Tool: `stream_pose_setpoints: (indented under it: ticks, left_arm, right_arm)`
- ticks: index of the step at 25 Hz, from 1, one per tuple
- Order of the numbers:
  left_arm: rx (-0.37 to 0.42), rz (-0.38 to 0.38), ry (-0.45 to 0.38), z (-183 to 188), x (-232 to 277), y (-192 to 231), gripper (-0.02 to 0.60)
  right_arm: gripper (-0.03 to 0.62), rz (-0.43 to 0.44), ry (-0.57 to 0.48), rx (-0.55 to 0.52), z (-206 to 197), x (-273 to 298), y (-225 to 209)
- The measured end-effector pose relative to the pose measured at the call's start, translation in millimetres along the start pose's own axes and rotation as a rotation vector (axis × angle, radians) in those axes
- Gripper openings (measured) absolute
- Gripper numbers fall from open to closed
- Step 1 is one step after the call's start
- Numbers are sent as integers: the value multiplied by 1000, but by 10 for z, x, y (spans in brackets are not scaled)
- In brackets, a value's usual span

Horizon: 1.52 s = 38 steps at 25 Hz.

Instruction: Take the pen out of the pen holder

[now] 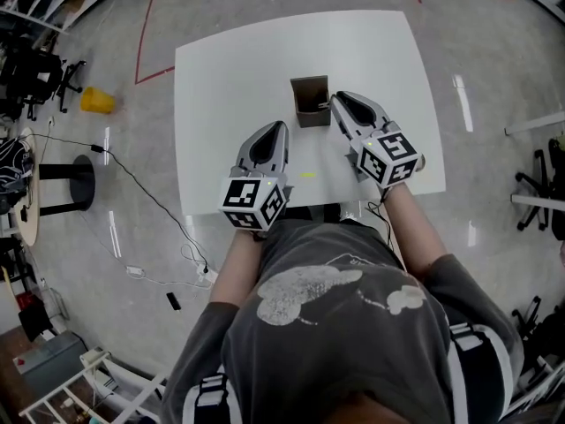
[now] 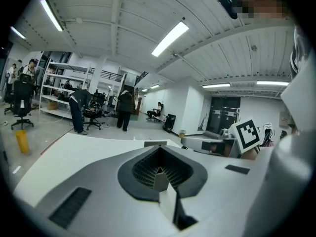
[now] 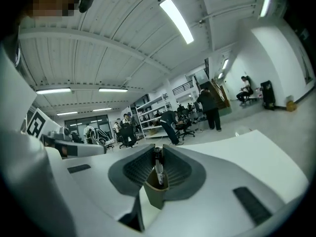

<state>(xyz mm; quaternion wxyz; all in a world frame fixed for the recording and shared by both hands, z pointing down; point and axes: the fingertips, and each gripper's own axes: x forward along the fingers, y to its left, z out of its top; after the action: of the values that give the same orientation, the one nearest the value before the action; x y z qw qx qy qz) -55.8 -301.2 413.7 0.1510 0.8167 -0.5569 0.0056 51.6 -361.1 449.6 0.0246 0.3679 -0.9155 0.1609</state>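
Observation:
A brown box-shaped pen holder (image 1: 310, 104) stands upright near the middle of the white table (image 1: 229, 69). My right gripper (image 1: 335, 100) reaches its right rim from the near right. In the right gripper view the jaws (image 3: 157, 154) are shut on a slim pen (image 3: 158, 166), black at the top and white lower down, that stands upright out of the holder (image 3: 156, 190). My left gripper (image 1: 274, 127) hovers near the holder's near left, apart from it, jaws (image 2: 159, 174) shut with nothing between them. The holder's top (image 2: 154, 143) shows just beyond them.
The table's front edge (image 1: 309, 208) runs just under both hands. A yellow object (image 1: 97, 101) and a round black stand (image 1: 78, 180) are on the floor at the left, with cables beside them. Office chairs and several people stand far back (image 2: 79, 110).

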Motion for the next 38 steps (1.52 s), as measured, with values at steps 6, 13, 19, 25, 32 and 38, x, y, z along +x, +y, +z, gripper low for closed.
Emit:
stream_pose_setpoints:
  ticks: [6,13,19,25,32,38]
  left_arm:
    - [0,13,18,-133,-133,-182,8]
    - [8,-47,13,-164,-164,-392,8]
    - [-6,-52,4,-256,-527,-456,8]
    - [-25,-29,-18,-310,-1007,-367,8]
    - [-16,-39,-38,-402,-1490,-460,8]
    - [-12,-60,-50,-498,-1947,-674,8]
  right_arm:
    - [57,19,-65,1,202,-297,24]
    - [57,-28,-78,24,131,-525,13]
    - [57,-62,-85,27,45,-761,198]
    - [57,-52,-91,-2,-2,-934,633]
    - [57,-53,-93,-19,-178,-1189,1040]
    - [57,-55,-82,-34,-331,-1576,1404]
